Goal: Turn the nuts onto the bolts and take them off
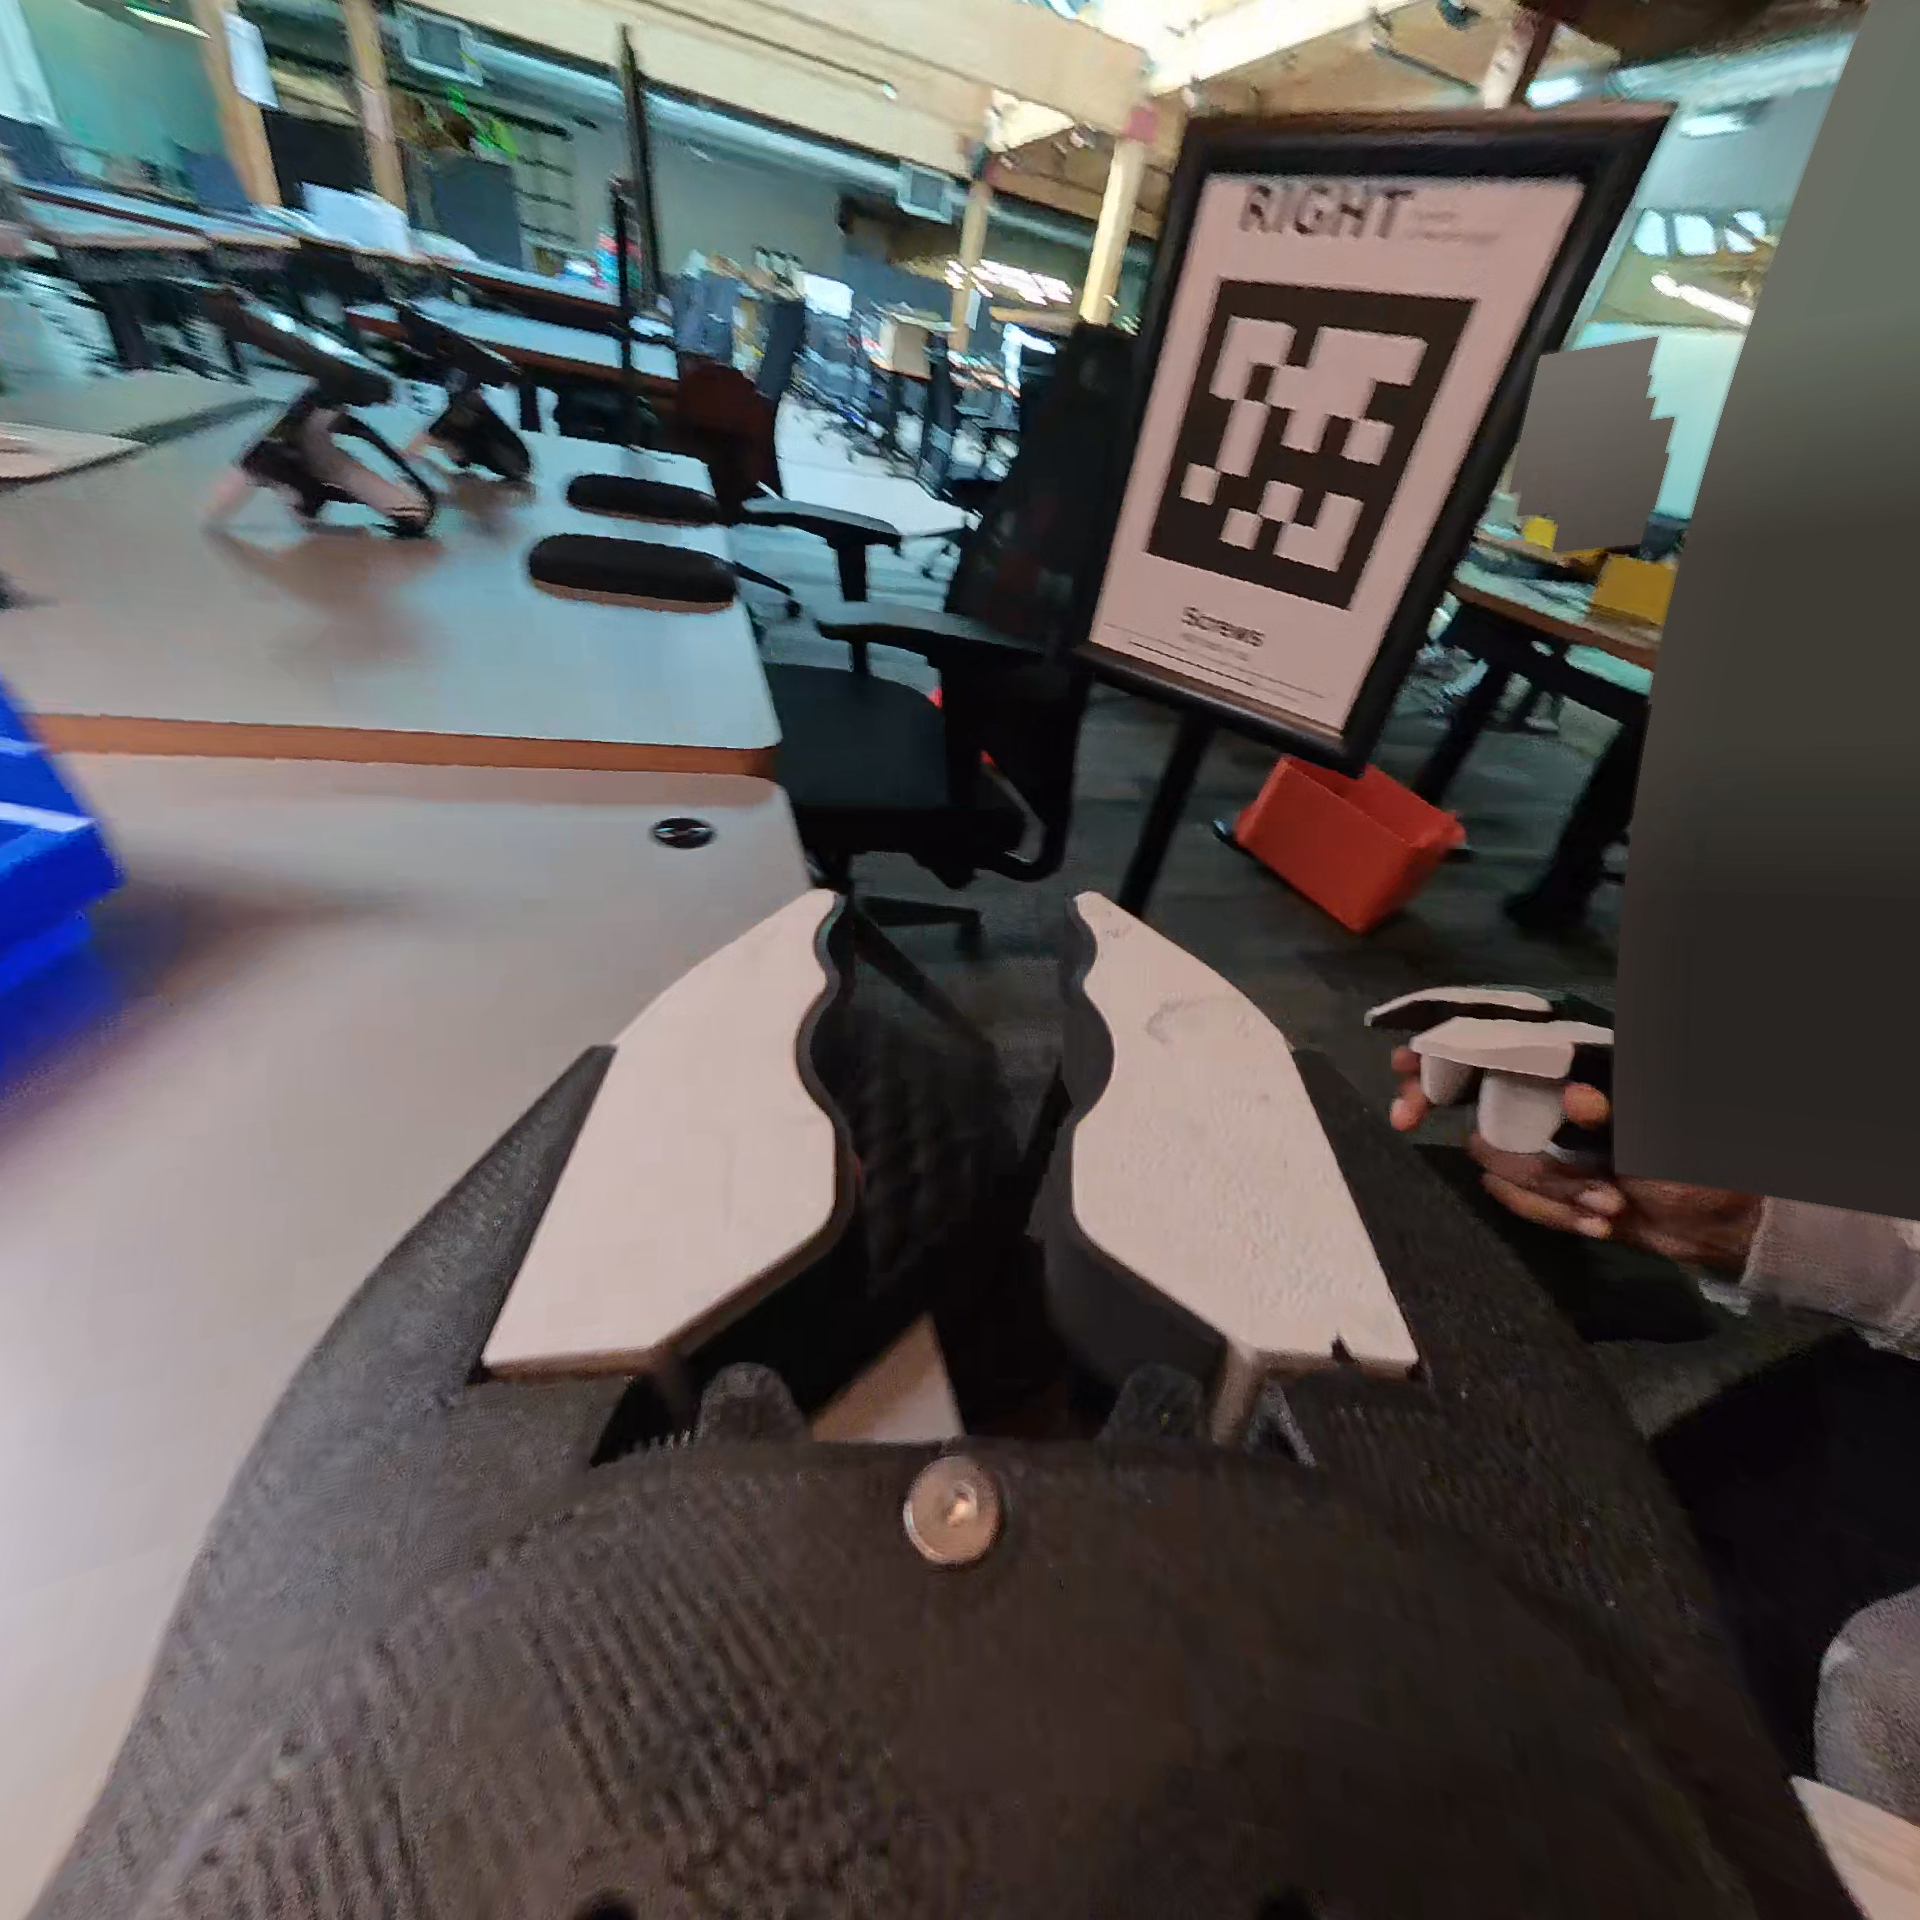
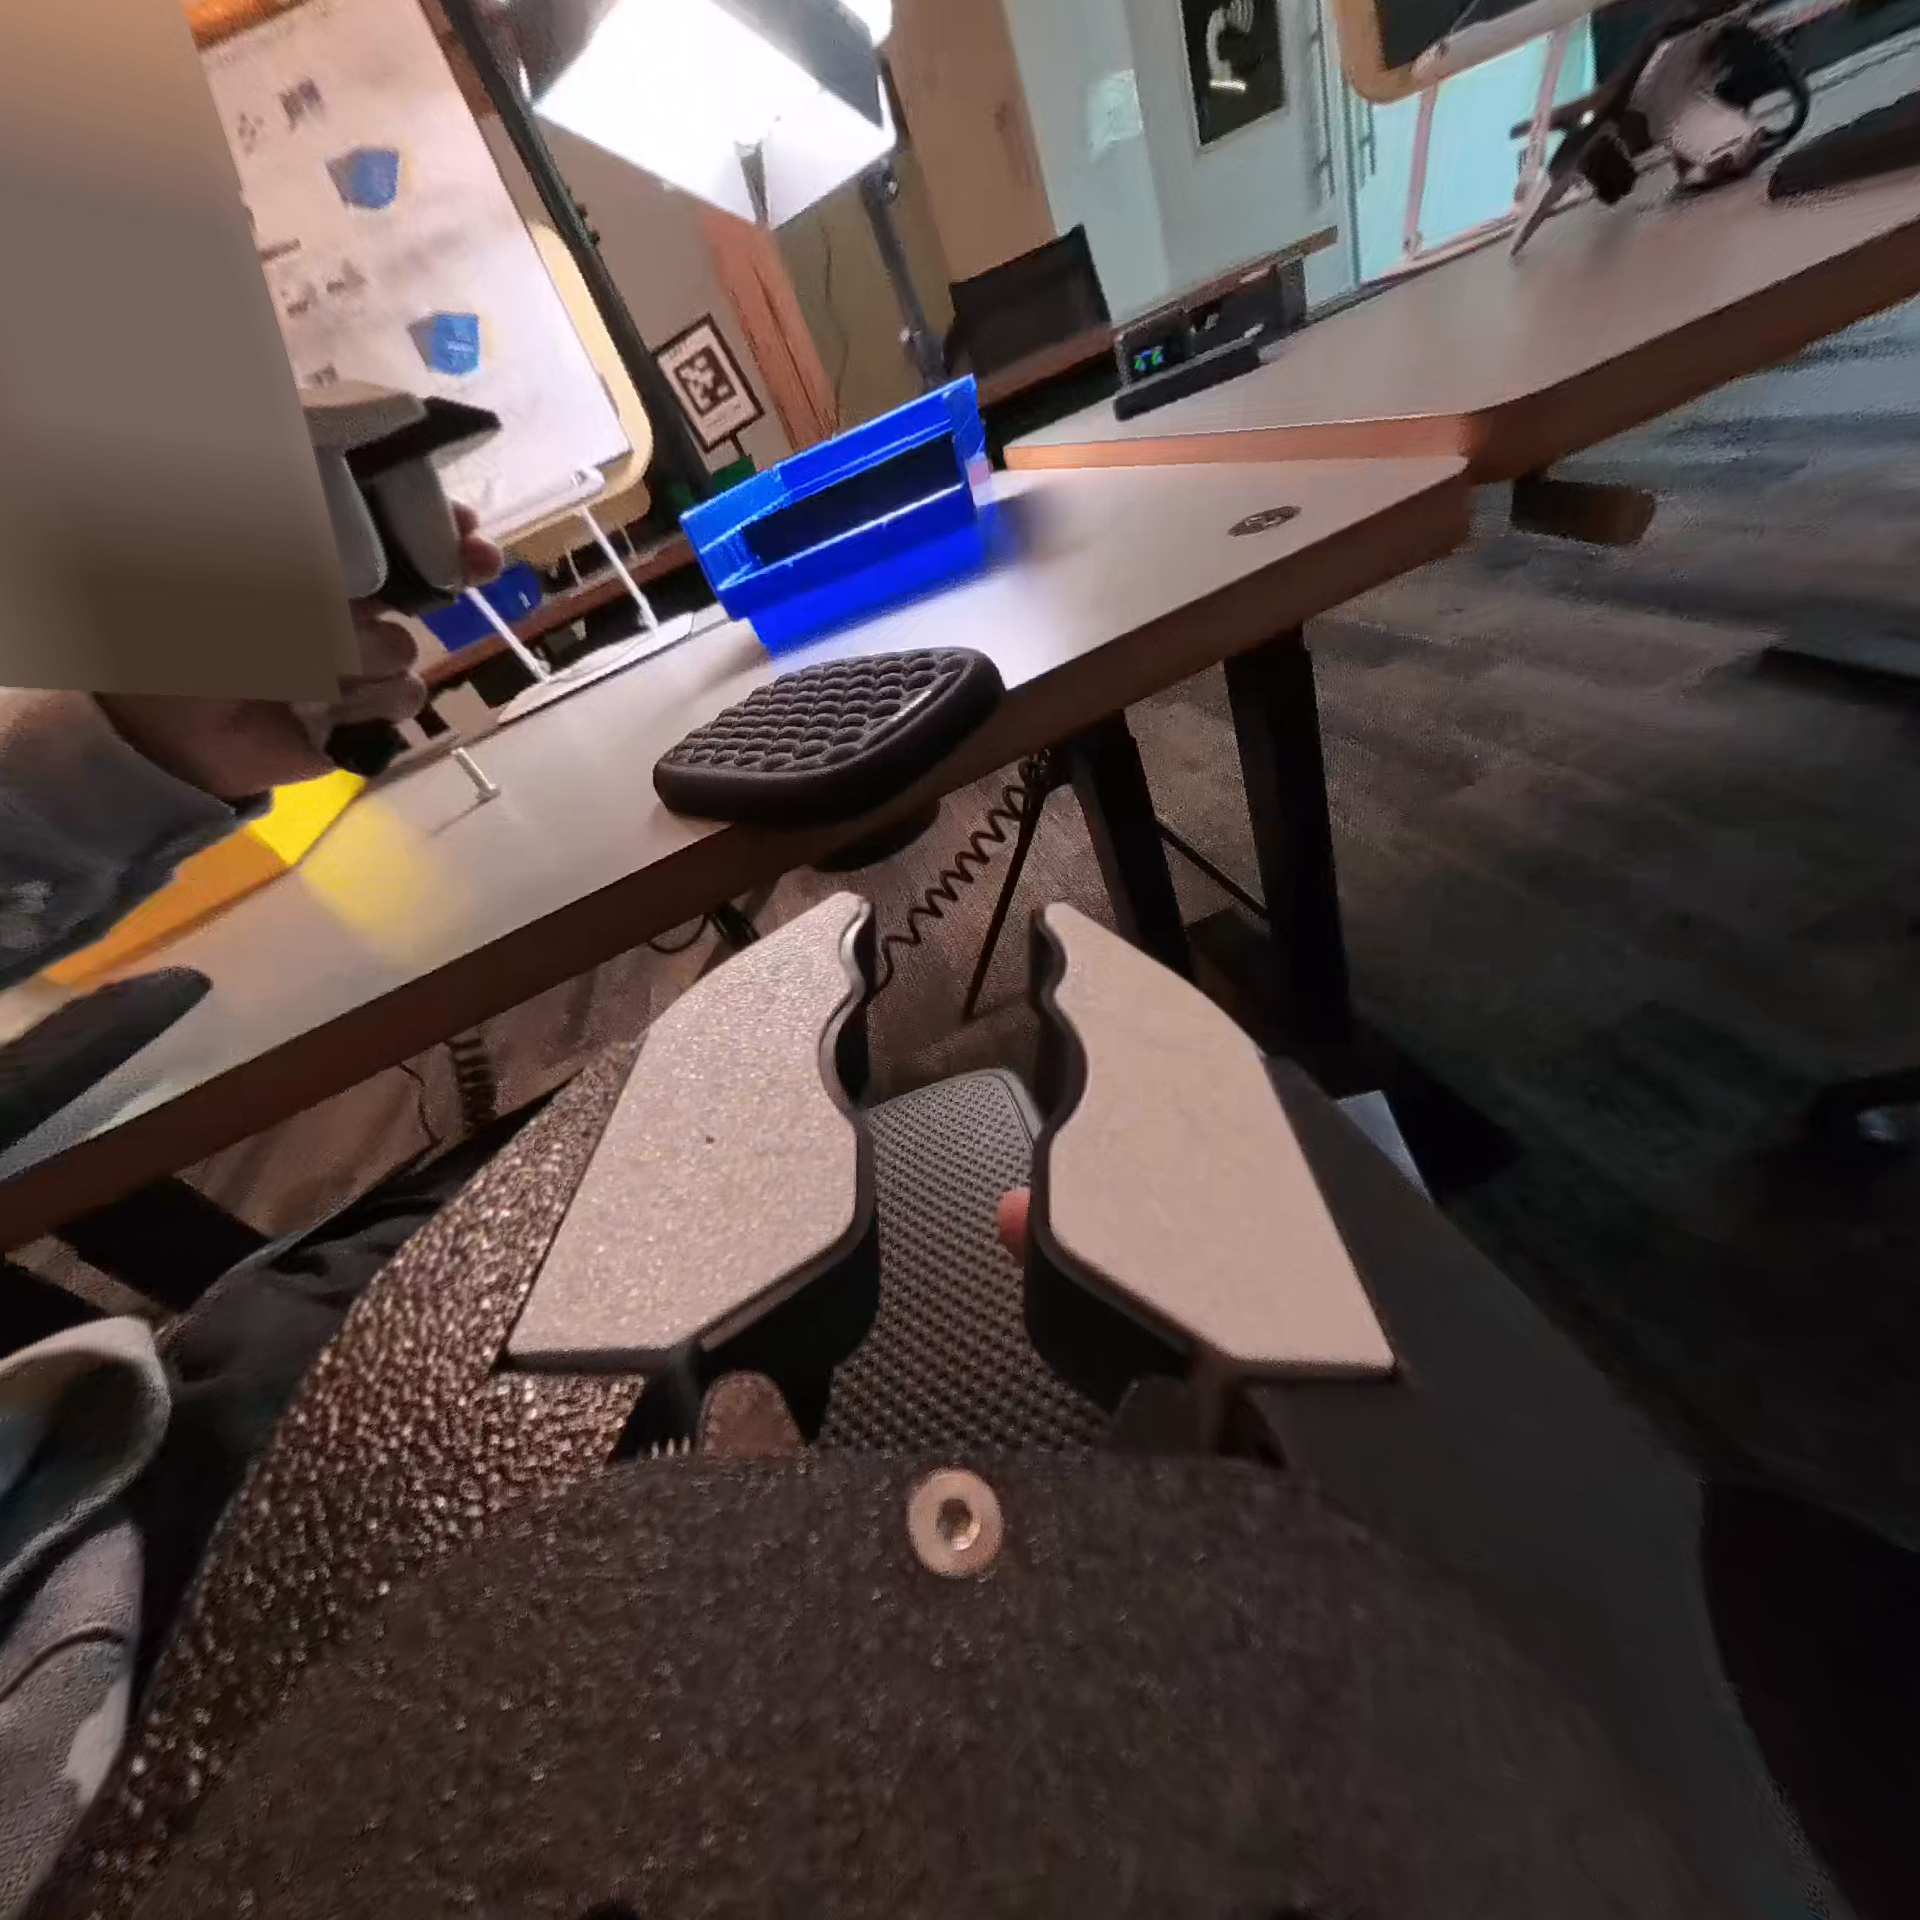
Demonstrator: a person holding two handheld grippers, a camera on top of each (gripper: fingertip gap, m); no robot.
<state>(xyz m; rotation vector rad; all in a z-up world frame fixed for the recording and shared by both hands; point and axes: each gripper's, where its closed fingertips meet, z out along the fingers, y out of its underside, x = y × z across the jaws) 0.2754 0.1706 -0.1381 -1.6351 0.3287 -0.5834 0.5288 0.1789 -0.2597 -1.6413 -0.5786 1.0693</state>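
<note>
Left gripper (image 1: 951, 925): your fingers are parted, empty, past the bench (image 1: 416, 935) edge.
Right gripper (image 2: 951, 935): your fingers are parted, empty, below the bench (image 2: 1143, 582) edge.

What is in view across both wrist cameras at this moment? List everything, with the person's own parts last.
Table: one, pale top with brown edge, left in the left wrist view.
Blue bin: one, blue, on the table.
Yellow bin: one, yellow, at the table's near end.
Bolt: one, silver, lying on the table beside the yellow bin.
Black pad: one, black, textured, at the table's edge.
Framed marker sign: one, black and white, on a stand.
Orange bin: one, orange, on the floor.
Office chair: one, black, beside the table.
Left gripper: grey fingers, open, empty.
Right gripper: grey fingers, open, empty.
</note>
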